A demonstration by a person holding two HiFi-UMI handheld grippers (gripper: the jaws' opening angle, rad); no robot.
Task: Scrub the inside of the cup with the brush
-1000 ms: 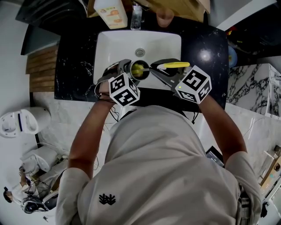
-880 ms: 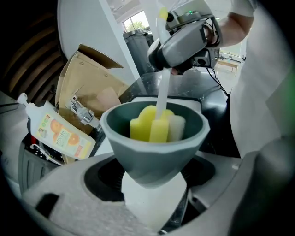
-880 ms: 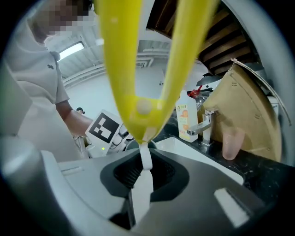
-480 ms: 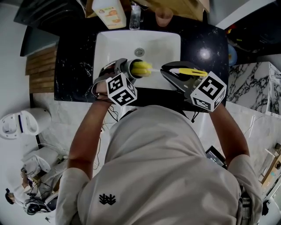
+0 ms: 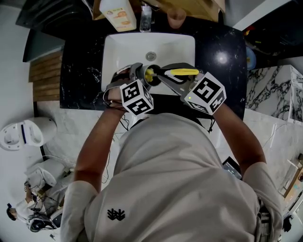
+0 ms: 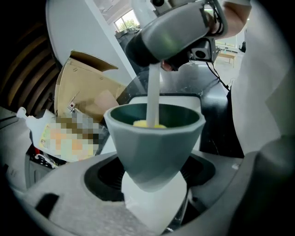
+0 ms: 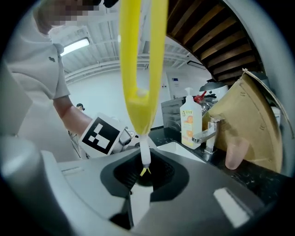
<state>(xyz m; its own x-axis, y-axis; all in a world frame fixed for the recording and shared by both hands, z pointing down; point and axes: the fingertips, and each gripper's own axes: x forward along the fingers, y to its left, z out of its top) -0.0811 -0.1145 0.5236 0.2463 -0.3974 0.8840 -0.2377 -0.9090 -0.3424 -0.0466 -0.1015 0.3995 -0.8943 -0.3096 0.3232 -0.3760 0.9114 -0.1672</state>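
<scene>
I hold a grey cup (image 5: 141,74) on its side over the white sink (image 5: 180,47), with my left gripper (image 5: 137,75) shut on its narrow base. In the left gripper view the cup (image 6: 154,138) sits between the jaws, mouth facing away. The brush's white shaft (image 6: 153,99) runs down into it, and the yellow bristle head (image 6: 147,123) shows inside. My right gripper (image 5: 170,75) is shut on the brush's yellow handle (image 5: 183,72), just right of the cup. In the right gripper view the handle (image 7: 140,69) tapers to a white neck between the jaws.
A soap bottle (image 5: 119,13), the faucet (image 5: 146,19), a pink tumbler (image 5: 177,18) and a brown cardboard piece (image 5: 199,9) stand behind the sink. Black stone counter (image 5: 222,52) surrounds the basin. A white appliance (image 5: 26,132) lies on the floor at left.
Half a second ago the brush was drawn out to the right with its head at the cup's mouth. The right gripper has since moved left and pushed the head back inside.
</scene>
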